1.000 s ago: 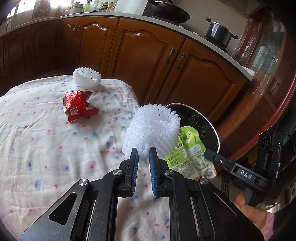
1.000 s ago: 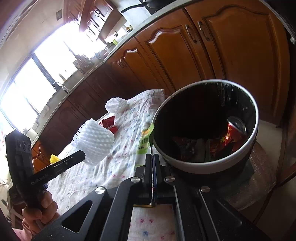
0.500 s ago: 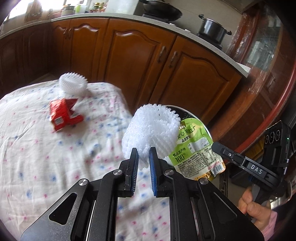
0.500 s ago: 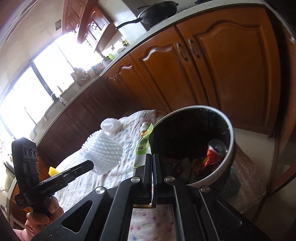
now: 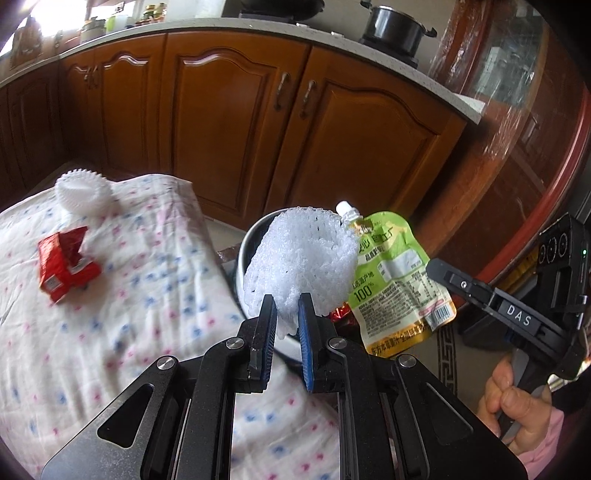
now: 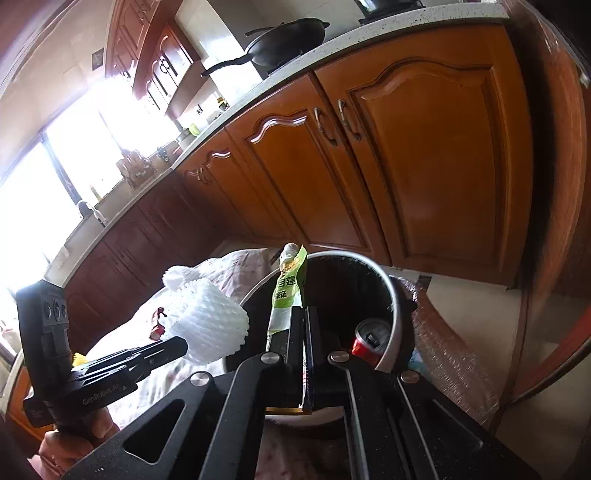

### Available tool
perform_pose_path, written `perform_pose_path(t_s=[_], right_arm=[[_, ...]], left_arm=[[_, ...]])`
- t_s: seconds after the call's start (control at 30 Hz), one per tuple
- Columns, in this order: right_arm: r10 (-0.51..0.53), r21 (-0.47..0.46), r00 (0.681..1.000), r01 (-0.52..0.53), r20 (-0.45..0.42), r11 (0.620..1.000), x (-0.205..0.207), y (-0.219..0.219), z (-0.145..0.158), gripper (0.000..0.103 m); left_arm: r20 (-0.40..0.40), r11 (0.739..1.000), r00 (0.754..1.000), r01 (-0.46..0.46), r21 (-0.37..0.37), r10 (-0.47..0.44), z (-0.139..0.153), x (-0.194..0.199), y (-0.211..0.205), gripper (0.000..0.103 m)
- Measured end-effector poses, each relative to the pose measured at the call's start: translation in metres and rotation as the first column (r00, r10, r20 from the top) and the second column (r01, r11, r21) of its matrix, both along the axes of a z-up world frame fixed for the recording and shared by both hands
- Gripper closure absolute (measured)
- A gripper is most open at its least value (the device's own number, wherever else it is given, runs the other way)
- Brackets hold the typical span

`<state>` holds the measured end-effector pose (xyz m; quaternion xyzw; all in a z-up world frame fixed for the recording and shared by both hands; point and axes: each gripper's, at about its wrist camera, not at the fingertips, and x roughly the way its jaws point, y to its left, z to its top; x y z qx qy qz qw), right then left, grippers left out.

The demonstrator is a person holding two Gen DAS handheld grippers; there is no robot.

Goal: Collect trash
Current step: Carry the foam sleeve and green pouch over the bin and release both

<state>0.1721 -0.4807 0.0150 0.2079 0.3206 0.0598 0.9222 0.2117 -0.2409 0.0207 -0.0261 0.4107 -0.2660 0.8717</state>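
Foam net sleeve (image 5: 301,254), light, soft and springy, is pinched at its lower edge by the left gripper (image 5: 284,314), above the bin (image 6: 388,295) rim. Right gripper (image 6: 306,317), clamped shut, holds the slick, floppy green pouch (image 5: 399,280) by its bottom seam over the bin.

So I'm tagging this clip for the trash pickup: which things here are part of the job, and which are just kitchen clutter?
Part of the job:
- foam fruit net, in the left tongs
- green juice pouch, in the right tongs
- trash bin, red can inside
- red wrapper and second foam net, on the tablecloth

Just lying about:
- wok
- black pot
- wooden cabinets
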Motion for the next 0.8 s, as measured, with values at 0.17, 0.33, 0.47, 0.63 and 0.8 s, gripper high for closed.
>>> perform_pose_path(t_s=[0.17, 0.33, 0.47, 0.63, 0.8], right_arm=[[-0.014, -0.031, 1.0, 0.014, -0.01, 0.999, 0.01, -0.001, -0.004, 0.102], [-0.017, -0.048, 1.0, 0.016, -0.024, 0.999, 0.018, -0.002, -0.009, 0.102], [-0.014, -0.052, 0.999, 0.012, -0.042, 0.999, 0.021, -0.004, -0.015, 0.102], [-0.012, -0.06, 0.998, 0.008, -0.065, 0.998, 0.027, -0.002, -0.021, 0.102], [-0.026, -0.033, 0.996, 0.024, -0.083, 0.999, 0.03, -0.005, -0.026, 0.083]], left_arm=[[-0.01, 1.0, 1.0, 0.016, 0.021, -0.016, -0.004, 0.012, -0.017, 0.092], [-0.03, 0.999, 0.999, 0.028, 0.041, -0.027, -0.013, 0.021, -0.03, 0.092], [-0.045, 0.999, 0.999, 0.029, 0.045, -0.027, -0.019, 0.025, -0.034, 0.092], [-0.059, 0.998, 0.998, 0.025, 0.058, -0.022, -0.025, 0.03, -0.037, 0.091], [-0.071, 0.998, 0.997, 0.031, 0.048, -0.028, -0.028, 0.03, -0.04, 0.078]])
